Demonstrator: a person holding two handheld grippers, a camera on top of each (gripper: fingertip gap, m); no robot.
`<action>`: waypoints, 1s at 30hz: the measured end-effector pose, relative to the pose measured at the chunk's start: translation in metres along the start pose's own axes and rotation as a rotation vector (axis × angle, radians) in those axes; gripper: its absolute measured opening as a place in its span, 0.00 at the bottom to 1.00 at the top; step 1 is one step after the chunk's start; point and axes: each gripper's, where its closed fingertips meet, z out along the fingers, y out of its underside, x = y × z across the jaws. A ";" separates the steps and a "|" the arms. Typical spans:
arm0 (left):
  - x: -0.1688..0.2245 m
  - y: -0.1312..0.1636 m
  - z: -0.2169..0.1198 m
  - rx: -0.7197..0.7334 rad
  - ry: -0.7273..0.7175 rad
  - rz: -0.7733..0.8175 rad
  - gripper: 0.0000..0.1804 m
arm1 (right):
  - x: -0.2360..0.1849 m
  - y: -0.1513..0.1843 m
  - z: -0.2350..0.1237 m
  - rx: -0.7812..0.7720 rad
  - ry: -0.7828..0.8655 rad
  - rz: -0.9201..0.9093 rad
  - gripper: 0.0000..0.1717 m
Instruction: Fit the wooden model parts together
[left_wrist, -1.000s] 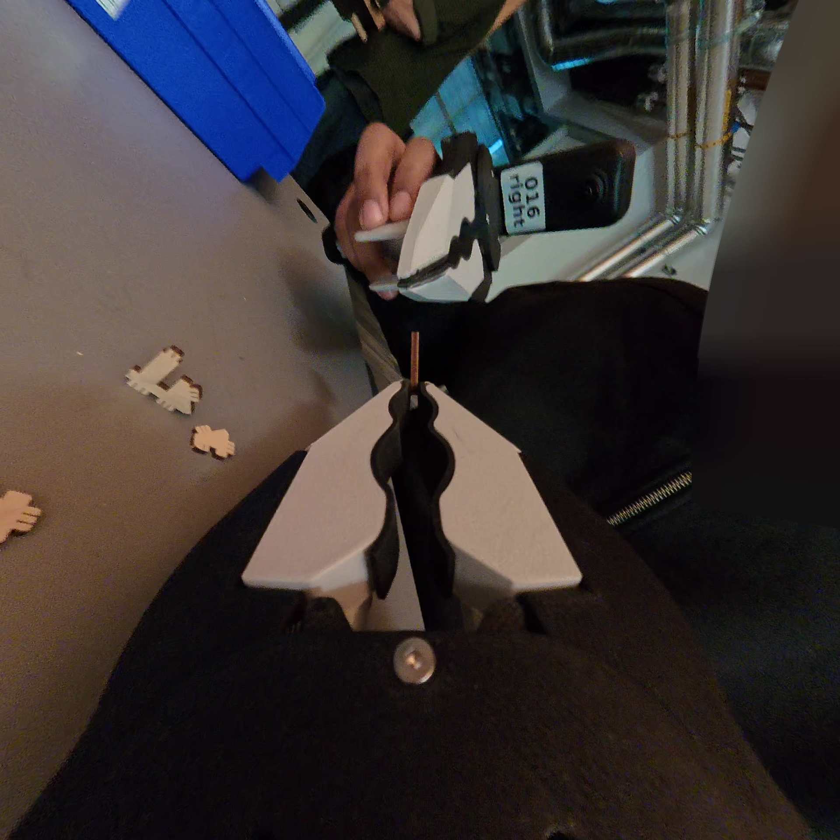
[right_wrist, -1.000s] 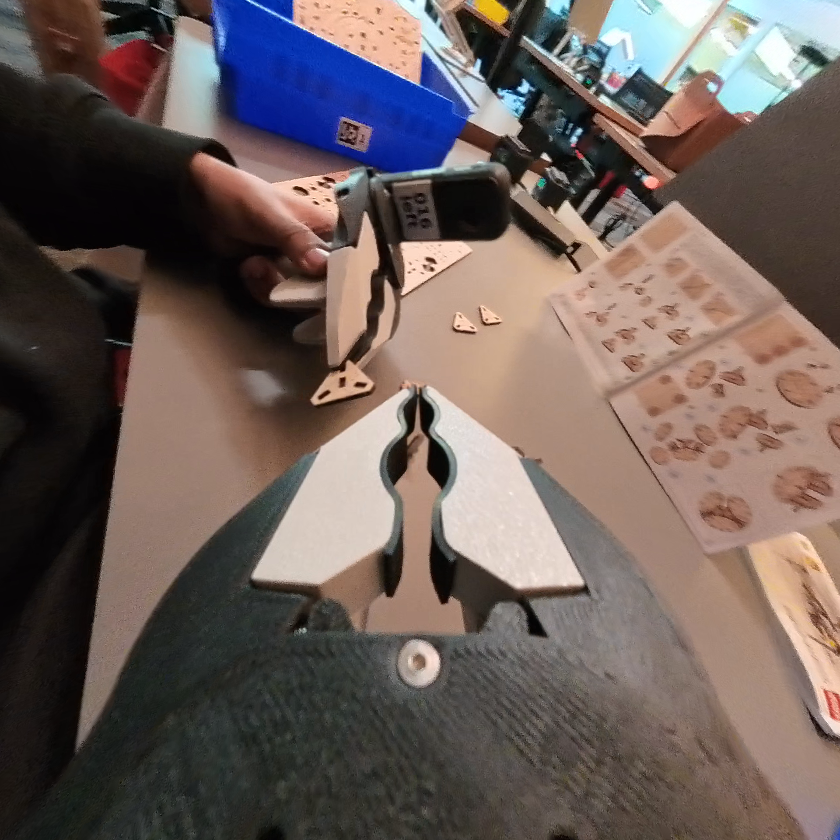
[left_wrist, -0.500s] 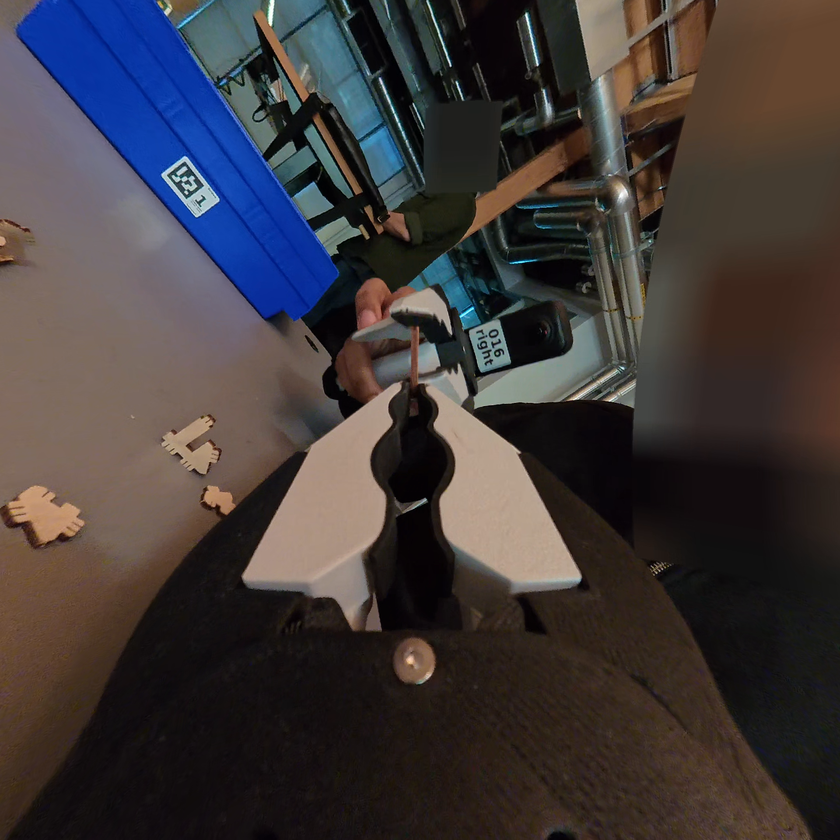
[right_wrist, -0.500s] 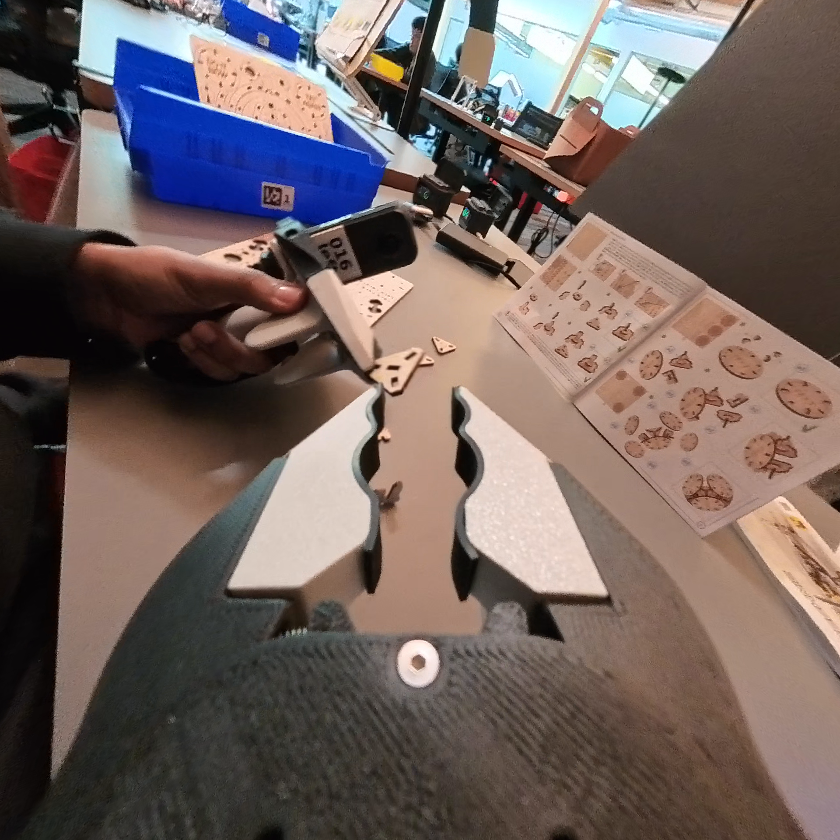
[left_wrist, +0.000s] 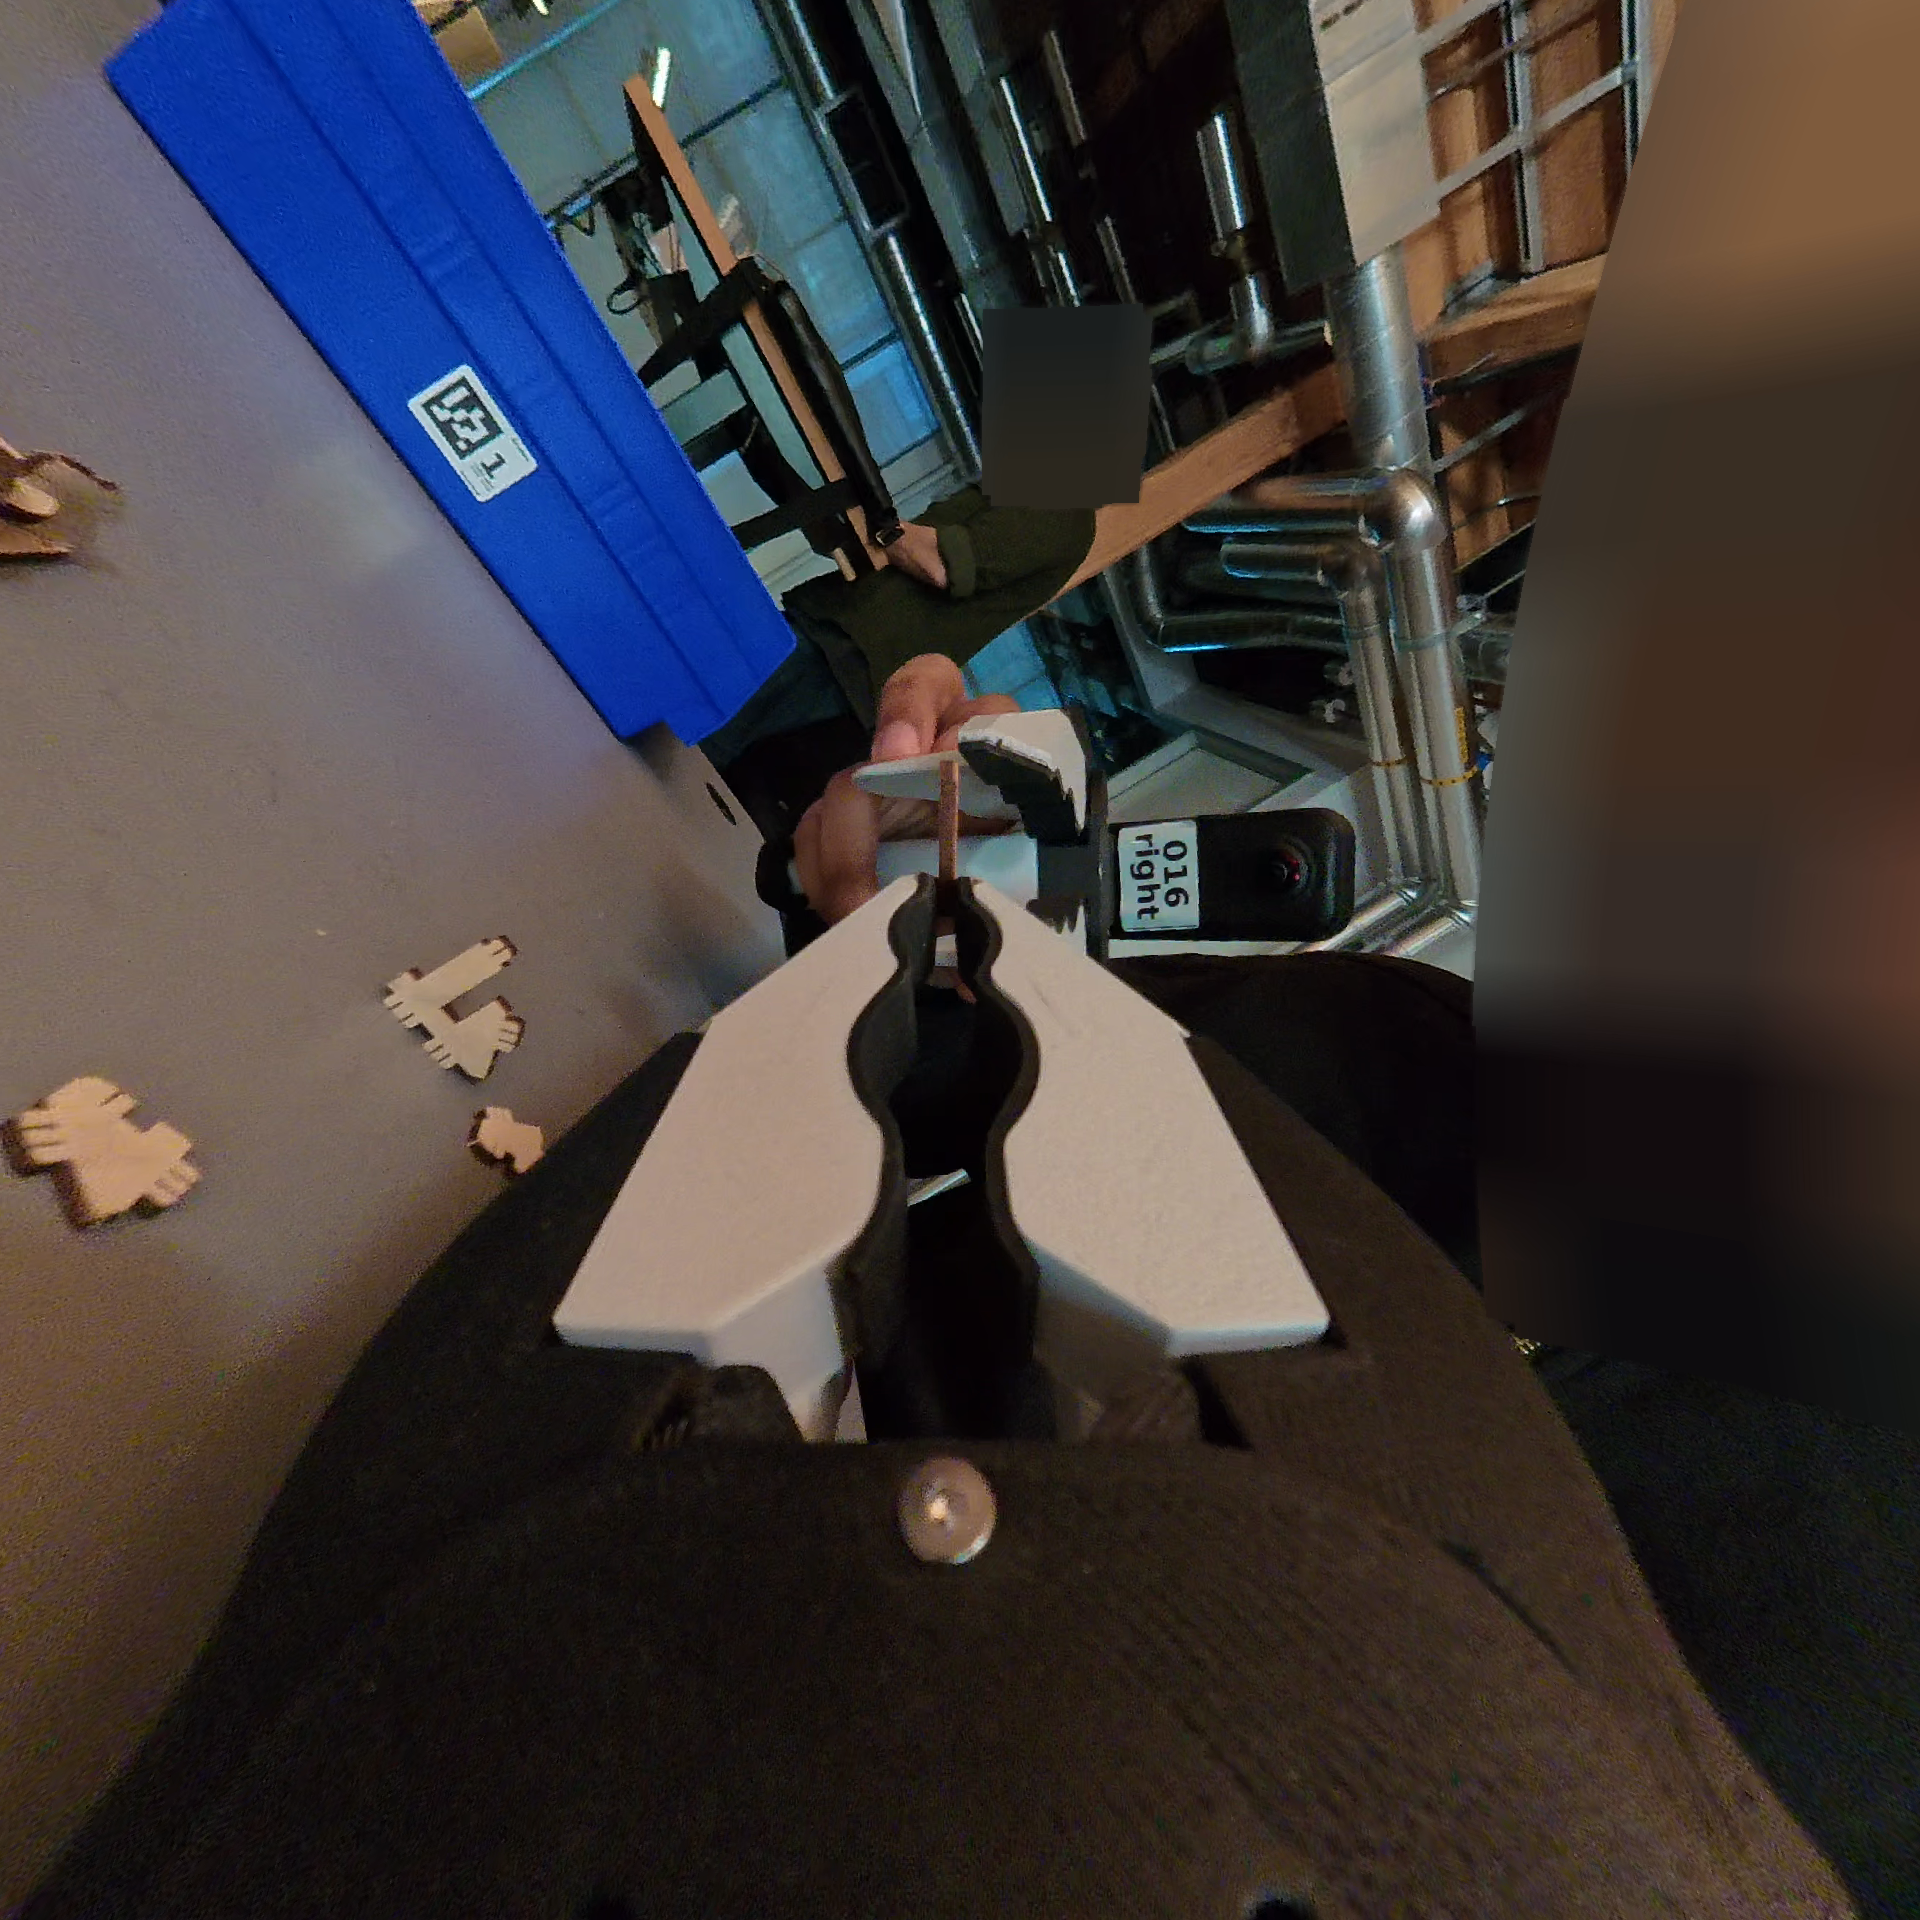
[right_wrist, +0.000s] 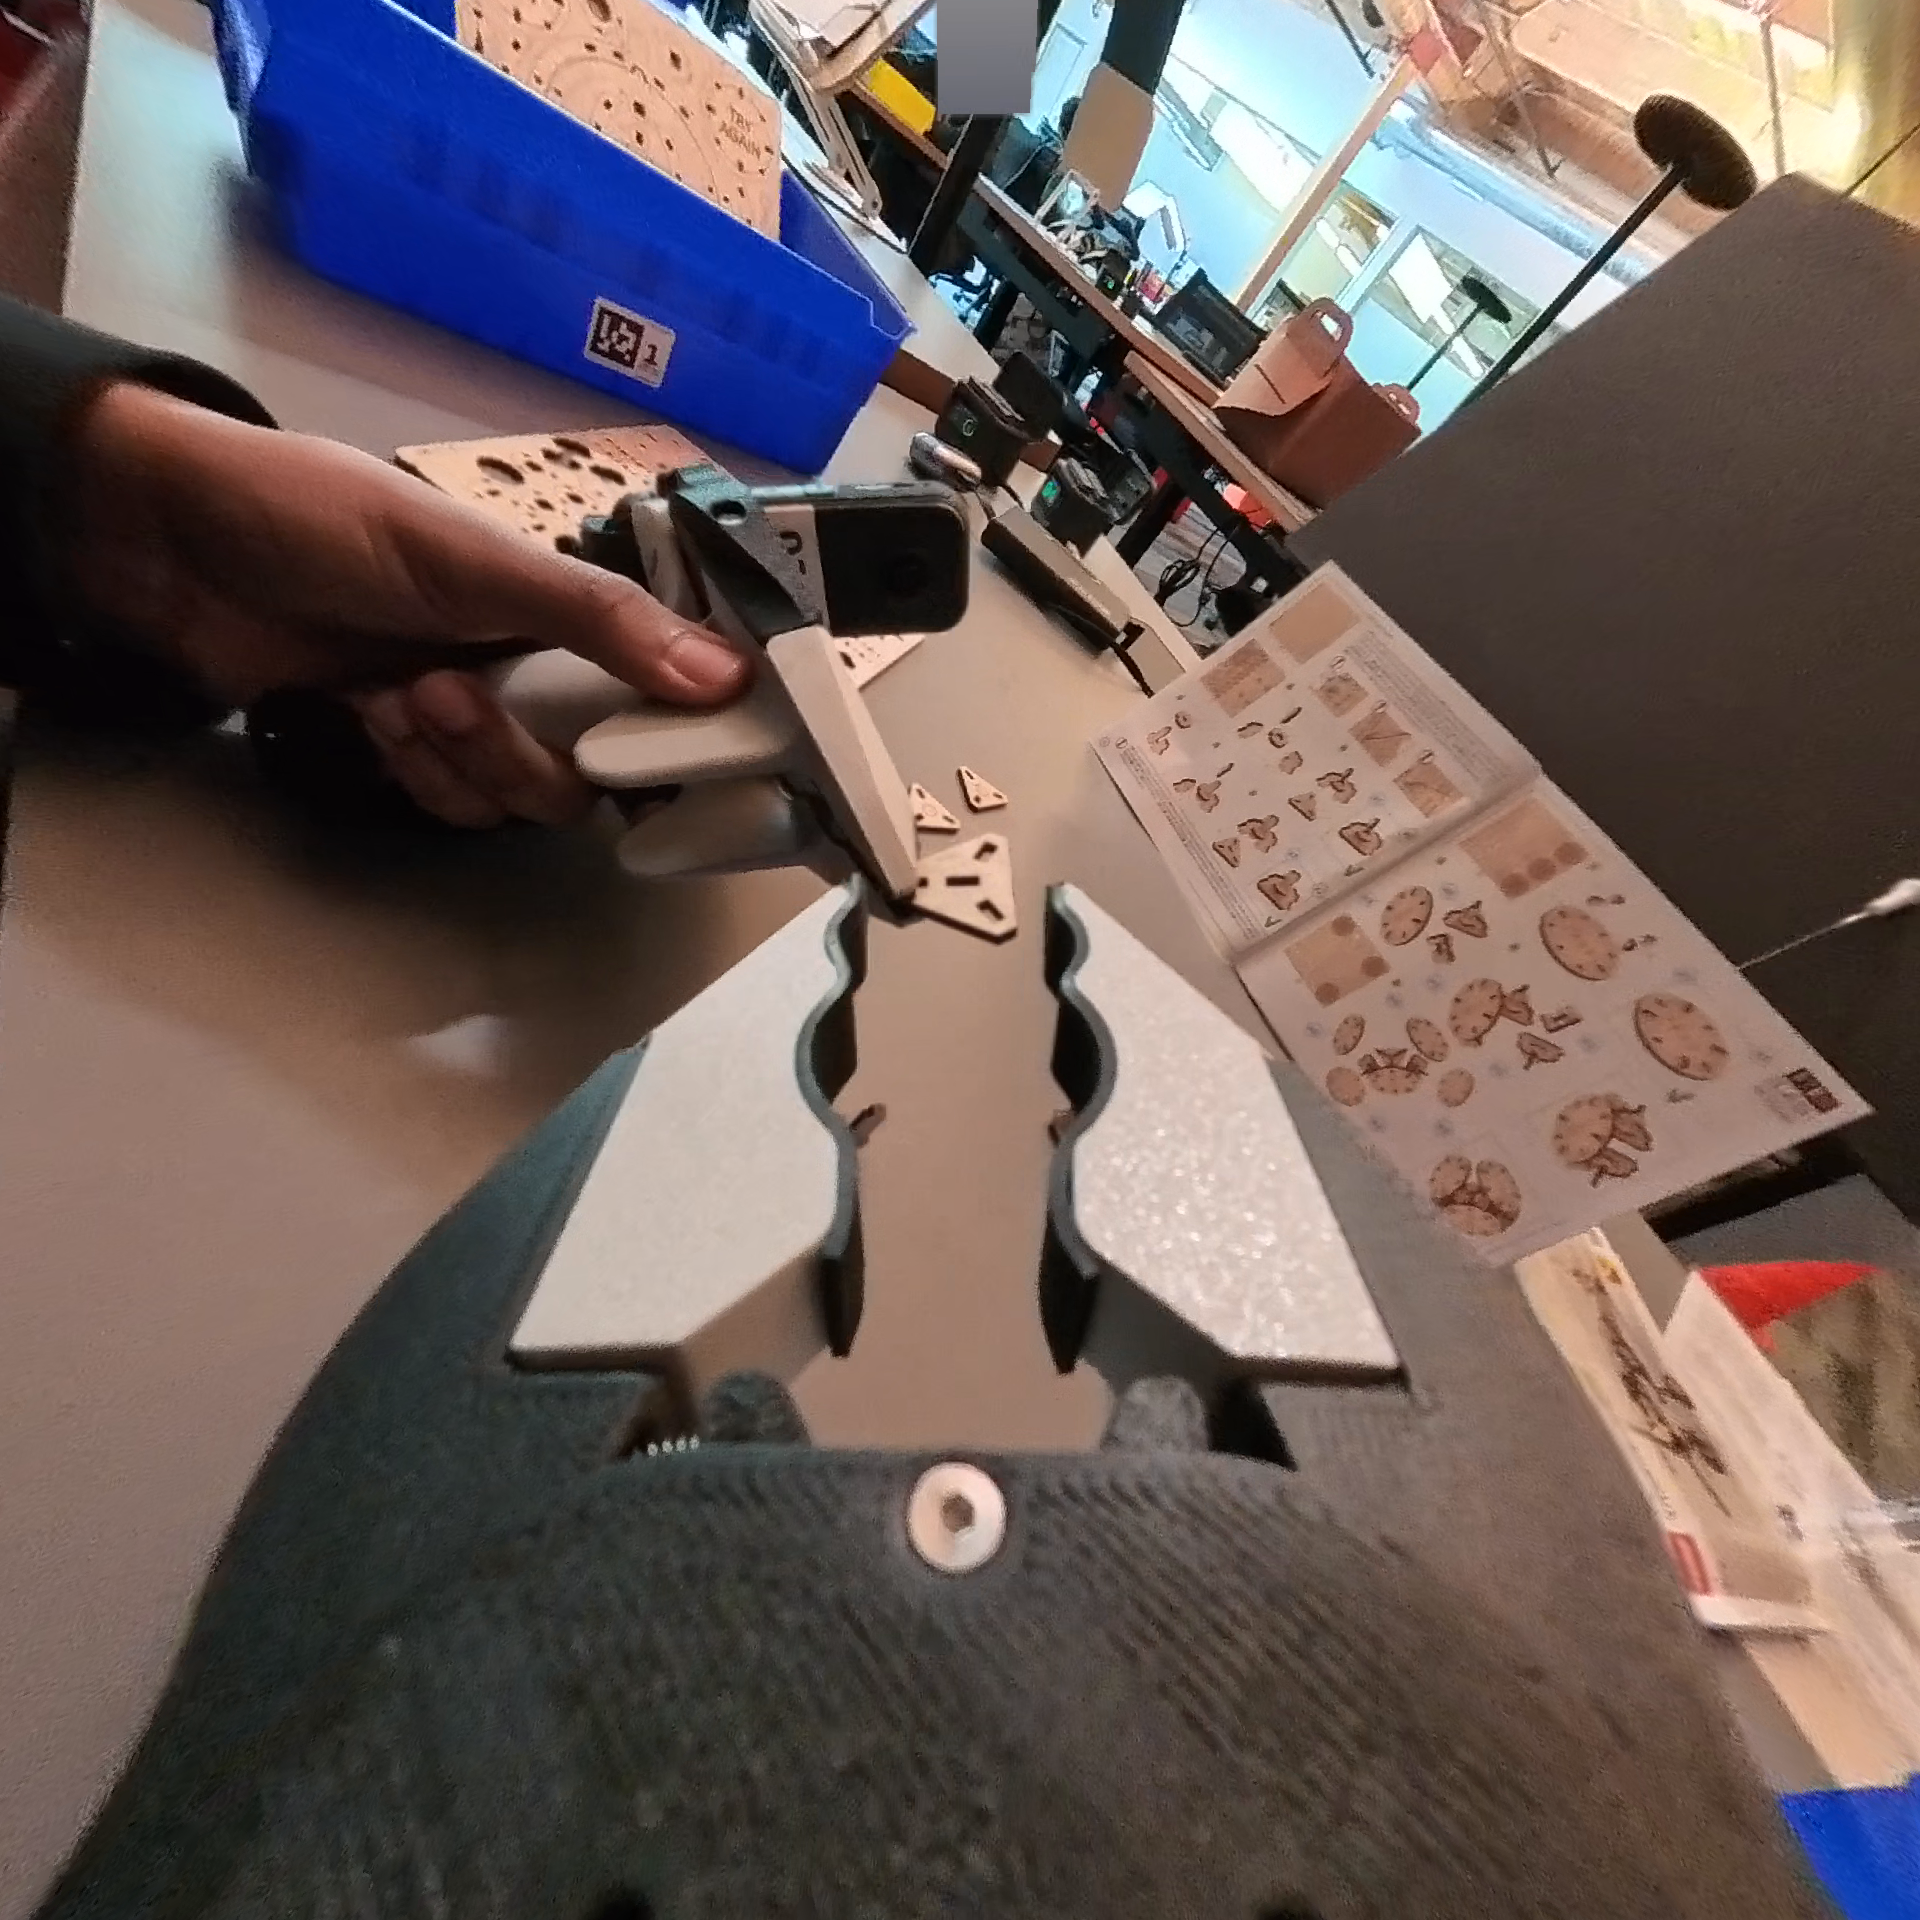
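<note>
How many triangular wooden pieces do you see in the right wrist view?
3. One larger triangular piece is clamped in the left gripper, off the table. Two small triangles lie just beyond. Others may be hidden behind the gripper.

The left gripper (left_wrist: 948, 883) has its two grey fingers (left_wrist: 790, 1122) shut tight on a thin flat wooden piece (left_wrist: 948, 821) that sticks up edge-on from the tips. Just past it, a hand (left_wrist: 862, 821) holds the right gripper (left_wrist: 987, 790), which has its fingers apart. On the grey table (left_wrist: 260, 831) at the left lie small wooden cut-out pieces (left_wrist: 457, 1006). A blue bin (left_wrist: 436, 343) sits farther back on the table.
</note>
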 end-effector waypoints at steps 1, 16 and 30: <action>0.001 0.001 0.001 -0.002 0.008 -0.003 0.00 | 0.000 0.000 0.001 -0.001 0.004 -0.011 0.19; -0.015 -0.018 -0.026 0.027 -0.196 0.131 0.04 | 0.011 0.043 0.004 -0.076 -0.151 0.170 0.14; -0.042 -0.015 -0.026 -0.066 -0.382 0.224 0.03 | 0.030 0.082 0.006 -0.203 -0.205 0.267 0.05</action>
